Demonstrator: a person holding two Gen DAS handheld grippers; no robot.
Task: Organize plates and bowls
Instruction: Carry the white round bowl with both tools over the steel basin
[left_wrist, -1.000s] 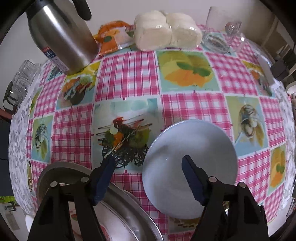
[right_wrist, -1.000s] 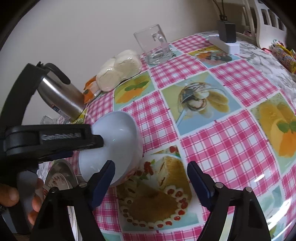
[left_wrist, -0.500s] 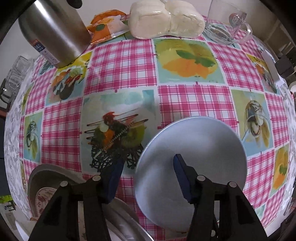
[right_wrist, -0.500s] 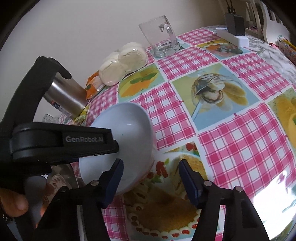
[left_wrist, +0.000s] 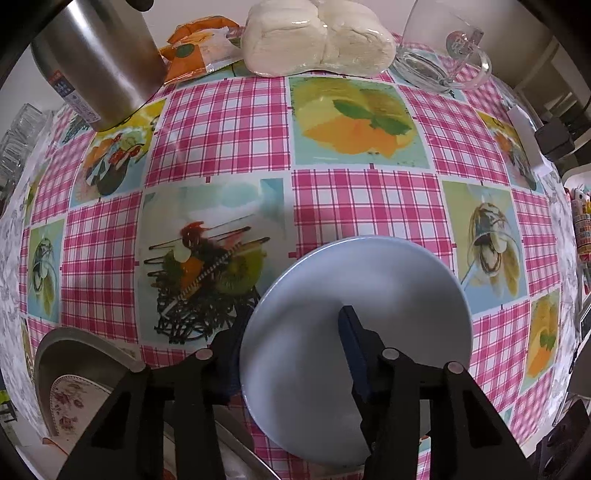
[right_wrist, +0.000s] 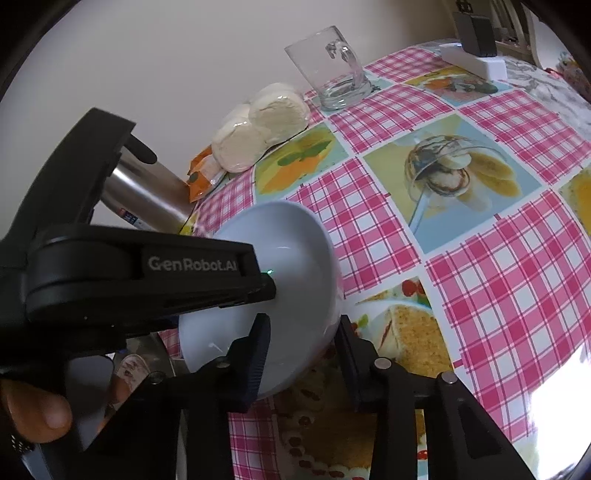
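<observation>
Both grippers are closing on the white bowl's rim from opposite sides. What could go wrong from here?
1. The bowl is smooth and each gripper, left and right, straddles only a thin bit of rim as its jaws close; it may slip or tip when lifted.
2. Uneven pulls by the two could twist the bowl loose.
3. The metal tray with a floral plate lies close beside it; a swing could knock them.
</observation>
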